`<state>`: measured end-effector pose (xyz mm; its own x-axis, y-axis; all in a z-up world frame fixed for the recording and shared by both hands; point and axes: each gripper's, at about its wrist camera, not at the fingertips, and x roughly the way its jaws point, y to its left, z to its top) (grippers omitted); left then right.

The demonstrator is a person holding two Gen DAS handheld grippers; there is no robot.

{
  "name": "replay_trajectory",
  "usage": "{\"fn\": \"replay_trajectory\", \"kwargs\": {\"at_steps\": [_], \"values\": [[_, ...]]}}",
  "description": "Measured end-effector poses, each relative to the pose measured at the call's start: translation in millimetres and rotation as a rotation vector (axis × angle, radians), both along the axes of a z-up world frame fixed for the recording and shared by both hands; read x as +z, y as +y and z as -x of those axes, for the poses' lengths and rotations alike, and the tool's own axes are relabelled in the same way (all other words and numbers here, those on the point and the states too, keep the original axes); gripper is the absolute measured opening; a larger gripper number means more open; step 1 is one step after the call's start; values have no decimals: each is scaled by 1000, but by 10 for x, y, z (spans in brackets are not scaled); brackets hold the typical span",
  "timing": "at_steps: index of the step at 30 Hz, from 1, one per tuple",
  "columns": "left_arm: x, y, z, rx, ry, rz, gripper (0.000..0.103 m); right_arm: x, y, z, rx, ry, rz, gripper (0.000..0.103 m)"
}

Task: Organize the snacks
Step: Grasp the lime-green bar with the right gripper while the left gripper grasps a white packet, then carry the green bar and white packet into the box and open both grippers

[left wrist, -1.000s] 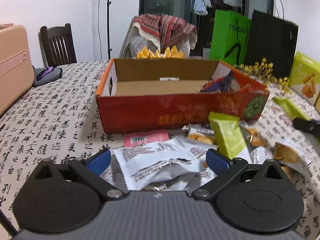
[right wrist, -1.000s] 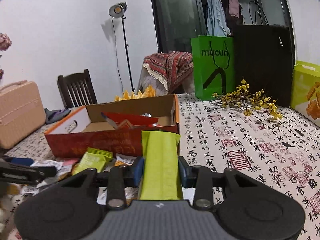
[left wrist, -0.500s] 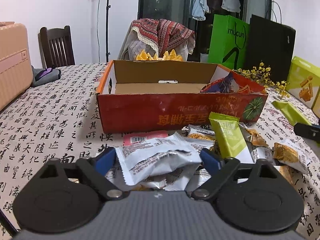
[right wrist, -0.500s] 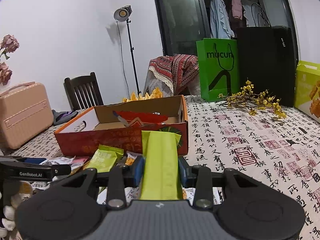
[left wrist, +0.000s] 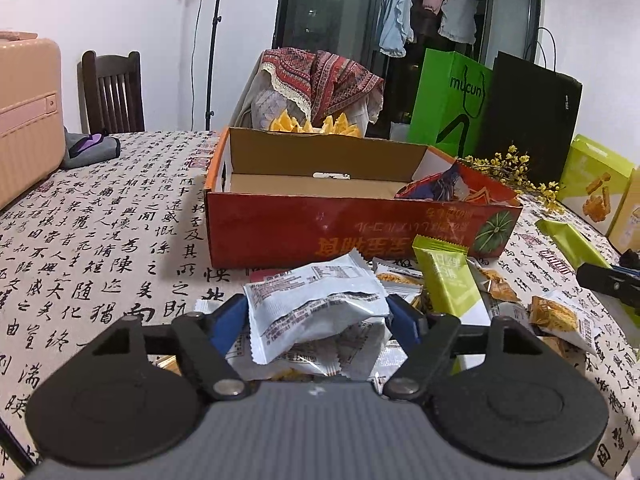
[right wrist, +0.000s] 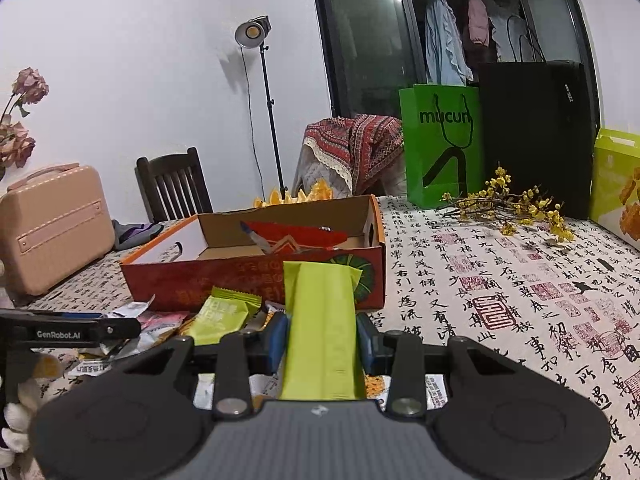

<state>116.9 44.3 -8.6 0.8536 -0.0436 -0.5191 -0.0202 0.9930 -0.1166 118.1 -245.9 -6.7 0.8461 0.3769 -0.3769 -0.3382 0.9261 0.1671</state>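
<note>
The left gripper [left wrist: 318, 316] pinches a white crinkled foil snack packet with grey print [left wrist: 316, 306] between its blue pads, one pad against each side of the packet, which bulges up and forward toward 12 o'clock. Beneath and just beyond it lies a loose pile of small snack packets [left wrist: 492, 300] on the calligraphy-printed tablecloth [left wrist: 100, 248]; a lime-green rectangular wafer packet [left wrist: 448, 280] leans in that pile at 1 o'clock from the gripper. Past the pile at 12 o'clock sits the open red-and-orange cardboard box [left wrist: 340, 232], with a red and blue snack bag [left wrist: 444, 188] resting in its right end.

The right gripper [right wrist: 322, 338] is pressed against a long plain lime-green snack bar wrapper [right wrist: 322, 320], which runs straight out toward 12 o'clock between the fingers, its far end overlapping the box front [right wrist: 240, 276] in this view. At 10 o'clock from it lies the other green packet [right wrist: 222, 314], and the left gripper's black finger [right wrist: 72, 330] shows at 9 o'clock.
</note>
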Motion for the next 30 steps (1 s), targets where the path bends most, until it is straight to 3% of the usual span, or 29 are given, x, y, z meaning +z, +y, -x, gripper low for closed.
{"fn": "replay_trajectory", "kwargs": {"at_steps": [17, 30], "values": [[379, 13, 112, -2, -118, -14, 74, 253, 112, 23, 8, -66, -3, 36], [737, -65, -241, 6, -184, -36, 74, 622, 285, -527, -5, -113, -14, 36]]}}
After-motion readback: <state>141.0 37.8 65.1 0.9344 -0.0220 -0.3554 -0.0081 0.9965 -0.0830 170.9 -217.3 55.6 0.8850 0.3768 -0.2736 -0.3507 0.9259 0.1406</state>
